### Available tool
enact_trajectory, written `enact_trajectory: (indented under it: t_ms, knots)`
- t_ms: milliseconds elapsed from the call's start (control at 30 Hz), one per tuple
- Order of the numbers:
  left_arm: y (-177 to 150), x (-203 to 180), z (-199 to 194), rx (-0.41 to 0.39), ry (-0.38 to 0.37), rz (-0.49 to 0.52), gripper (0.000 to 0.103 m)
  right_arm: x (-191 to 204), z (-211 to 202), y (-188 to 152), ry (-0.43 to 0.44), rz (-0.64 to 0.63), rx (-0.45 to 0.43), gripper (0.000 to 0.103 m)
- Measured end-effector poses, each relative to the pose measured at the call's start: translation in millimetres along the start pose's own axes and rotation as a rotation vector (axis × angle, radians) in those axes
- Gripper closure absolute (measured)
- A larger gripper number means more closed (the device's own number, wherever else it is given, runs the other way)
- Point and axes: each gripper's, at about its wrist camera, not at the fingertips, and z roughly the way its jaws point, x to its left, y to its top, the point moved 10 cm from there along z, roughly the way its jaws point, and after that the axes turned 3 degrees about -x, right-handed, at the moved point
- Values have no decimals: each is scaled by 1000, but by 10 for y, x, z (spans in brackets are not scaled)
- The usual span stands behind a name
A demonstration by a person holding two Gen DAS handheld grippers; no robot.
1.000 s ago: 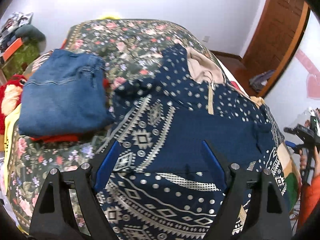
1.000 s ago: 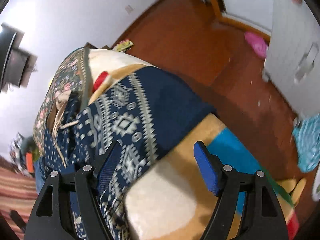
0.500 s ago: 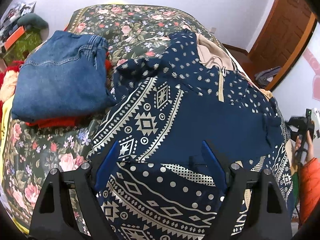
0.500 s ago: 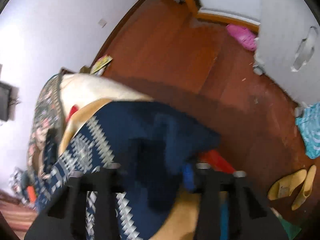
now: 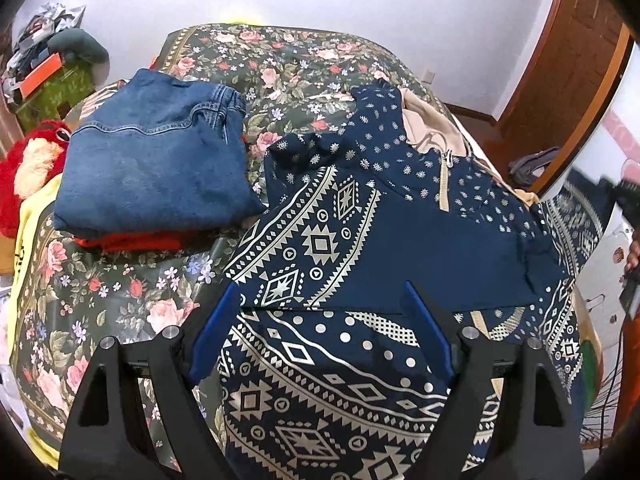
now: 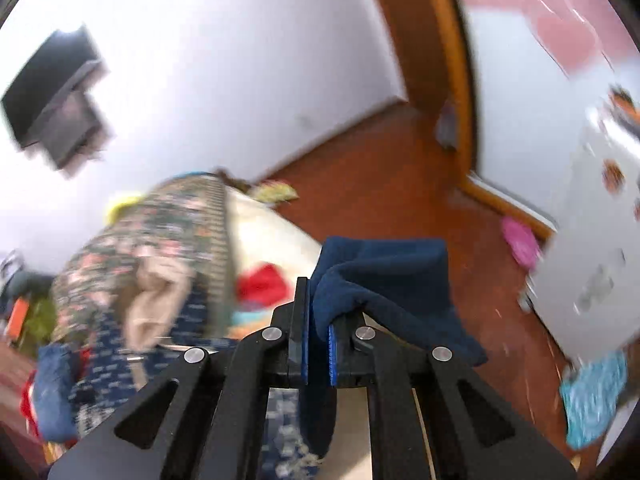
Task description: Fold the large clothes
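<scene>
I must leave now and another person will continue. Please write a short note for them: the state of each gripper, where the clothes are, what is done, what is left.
Right gripper: jaws shut on a plain navy corner of the patterned garment, held above the bed.
Left gripper: jaws open, holding nothing, over the garment's near part.
The garment lies spread on the bed, partly folded over, its beige lining showing at the collar.
Done: folded jeans stacked on a red item.
Left: carry the held corner across, finish folding, probably add it to the stack.
</scene>
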Motion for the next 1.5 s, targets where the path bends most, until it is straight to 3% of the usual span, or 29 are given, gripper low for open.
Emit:
enact_trajectory:
  t_ms: [133, 300, 467, 667, 733, 767, 800, 900, 1067, 1267, 1500]
  knots:
    - [-13, 29, -88, -13, 0, 12, 21, 638, -168, -56, 142, -96, 17, 97]
    - [-47, 93, -182, -21, -8, 7, 21, 1126, -7, -661, 251, -153, 201, 97]
    - [-132, 174, -232, -13, -15, -5, 21, 1154, 300, -1490, 236, -152, 433, 97]
    - [-254, 225, -217, 7, 7, 18, 21, 1061, 413, -2124, 181, -130, 654, 91]
    - [-287, 228, -202, 11, 8, 19, 21, 1058, 377, -2177, 180, -140, 677, 85]
    - [-298, 227, -192, 14, 6, 17, 21, 1047, 324, -2180, 201, -137, 692, 76]
    - [-310, 223, -178, 19, 3, 13, 21, 1055, 287, -2179, 213, -134, 699, 66]
    - [-327, 206, -126, 30, -5, 3, 21, 1037, 137, -2047, 246, -143, 689, 59]
    - [-313, 163, -55, 37, -14, -8, 21, 877, -9, -1578, 251, -125, 544, 49]
    - [-298, 136, -3, 45, -12, -6, 21, 241, 246, -1114, 127, 104, 436, 49]
    - [-308, 185, 102, 64, -2, -14, 21, -382, 692, -1137, 8, 302, 442, 49]
